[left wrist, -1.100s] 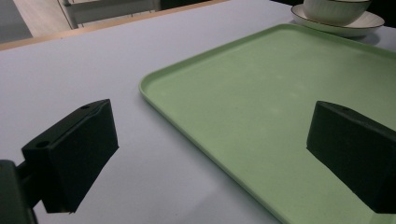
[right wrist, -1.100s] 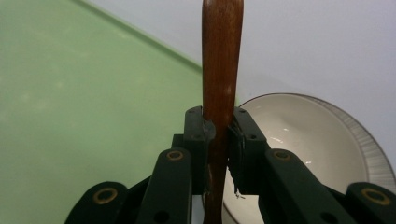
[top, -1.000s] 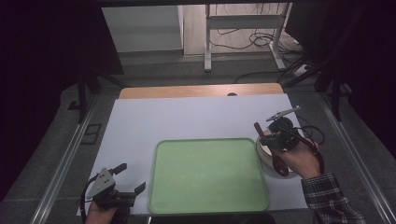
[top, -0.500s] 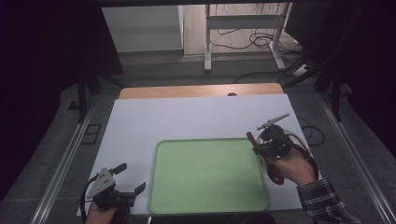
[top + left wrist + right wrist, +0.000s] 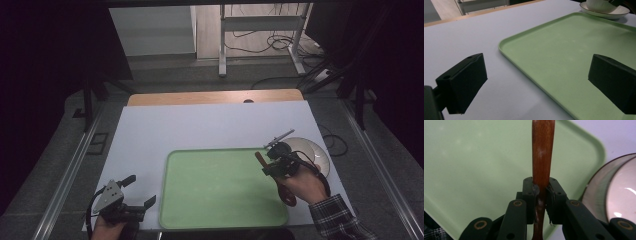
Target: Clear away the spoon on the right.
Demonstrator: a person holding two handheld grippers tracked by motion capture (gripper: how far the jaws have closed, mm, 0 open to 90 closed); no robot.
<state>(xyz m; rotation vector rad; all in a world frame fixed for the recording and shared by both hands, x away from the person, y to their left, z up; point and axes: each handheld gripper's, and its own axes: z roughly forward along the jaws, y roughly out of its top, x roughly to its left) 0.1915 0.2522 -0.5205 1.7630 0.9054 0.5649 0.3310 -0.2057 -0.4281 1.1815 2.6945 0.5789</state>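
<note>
High view: right claw (image 5: 265,162), squeezing the brown wooden spoon (image 5: 280,182), moved from the white bowl (image 5: 310,152) toward nine o'clock over the flat green tray (image 5: 220,192); left claw (image 5: 137,192) waits wide.

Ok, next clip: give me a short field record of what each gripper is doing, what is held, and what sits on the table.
right gripper: jaws shut on the wooden utensil
wooden utensil: brown handle clamped, over the tray's right part
left gripper: jaws open, nothing between them, at the tray's left front corner
green tray: flat on the white table cover, bare
white plate: right of the tray, dark rim; a white cup on it
</note>
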